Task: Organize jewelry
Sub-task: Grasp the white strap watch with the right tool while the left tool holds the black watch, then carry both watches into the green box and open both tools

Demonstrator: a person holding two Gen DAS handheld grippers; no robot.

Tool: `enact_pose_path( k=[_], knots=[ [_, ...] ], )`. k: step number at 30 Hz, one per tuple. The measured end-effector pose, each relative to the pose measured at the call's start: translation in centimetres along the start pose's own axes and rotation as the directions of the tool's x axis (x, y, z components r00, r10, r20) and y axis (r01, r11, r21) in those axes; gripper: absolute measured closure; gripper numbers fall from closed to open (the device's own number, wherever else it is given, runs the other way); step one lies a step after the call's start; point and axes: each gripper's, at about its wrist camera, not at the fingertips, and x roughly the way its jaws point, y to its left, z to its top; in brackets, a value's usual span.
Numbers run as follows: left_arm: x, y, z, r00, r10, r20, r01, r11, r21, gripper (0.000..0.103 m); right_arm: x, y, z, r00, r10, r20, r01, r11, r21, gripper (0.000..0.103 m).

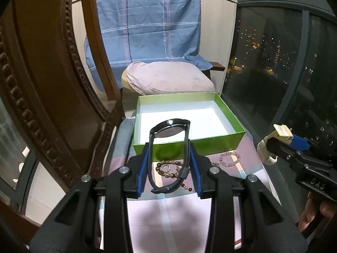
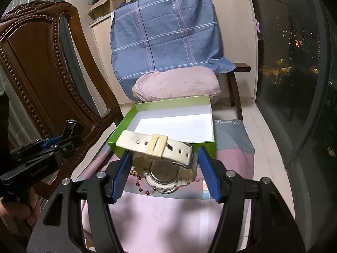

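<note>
Your left gripper (image 1: 169,170) was clamped on a black wristwatch with a thin closed strap loop (image 1: 168,147): both blue ribbed pads (image 1: 143,168) pressed the sides of the loop, and the round watch case stood at the far end, raised above the near wall of the box. Your right gripper (image 2: 163,169) held a cream-white plastic wristwatch with a metal buckle (image 2: 164,160) between its blue pads, the case back turned toward the camera and the strap end projecting to the left over the box's near corner; the left pad touched the watch body, the right pad sat against the buckle side. Beneath the left gripper, a brown beaded bracelet (image 1: 168,168) lay on the pink and grey checked cloth (image 1: 164,217), with a pale pink beaded bracelet (image 1: 230,158) just to its right and a strand of red and pink beads (image 1: 188,186) near the right pad. Beyond these, the open green cardboard box with a white interior (image 1: 229,107) stood on the cloth, nothing visible inside it. Behind the box sat a pink cushion (image 1: 168,78) and a blue plaid fabric (image 1: 147,25) draped over a chair; a carved wooden chair back (image 1: 48,97) rose at the left, and a dark window (image 1: 273,52) at the right.
</note>
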Motion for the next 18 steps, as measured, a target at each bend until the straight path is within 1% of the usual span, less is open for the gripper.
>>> enact_pose_path(
  k=[5,8,10,14,16,18],
  knots=[
    [0.7,0.0,-0.6,1.0,0.006,-0.009,-0.006,1.0,0.007,0.068,-0.2,-0.4,0.0,1.0,-0.01,0.002,0.01,1.0,0.01,0.041],
    [0.7,0.0,-1.3,1.0,-0.007,-0.026,0.007,1.0,0.001,0.068,-0.1,-0.1,0.2,1.0,-0.014,0.008,0.014,1.0,0.009,0.041],
    [0.2,0.1,-1.6,0.999,-0.032,-0.036,0.032,0.999,-0.007,0.068,0.6,0.2,0.2,1.0,-0.014,0.0,0.014,1.0,0.008,0.041],
    [-1.6,0.2,-1.8,1.0,-0.025,0.006,0.024,1.0,0.013,0.068,1.4,0.7,-0.1,1.0,-0.014,-0.008,0.014,1.0,0.008,0.041],
    [-1.8,0.2,-1.6,1.0,-0.005,0.022,0.005,1.0,0.021,0.068,1.2,0.7,-0.1,1.0,-0.017,0.0,0.017,1.0,0.001,0.041],
    [-1.8,0.4,-1.4,1.0,-0.007,0.021,0.007,1.0,0.012,0.068,0.8,0.7,-0.3,1.0,-0.019,0.007,0.019,1.0,-0.004,0.041]
  ],
)
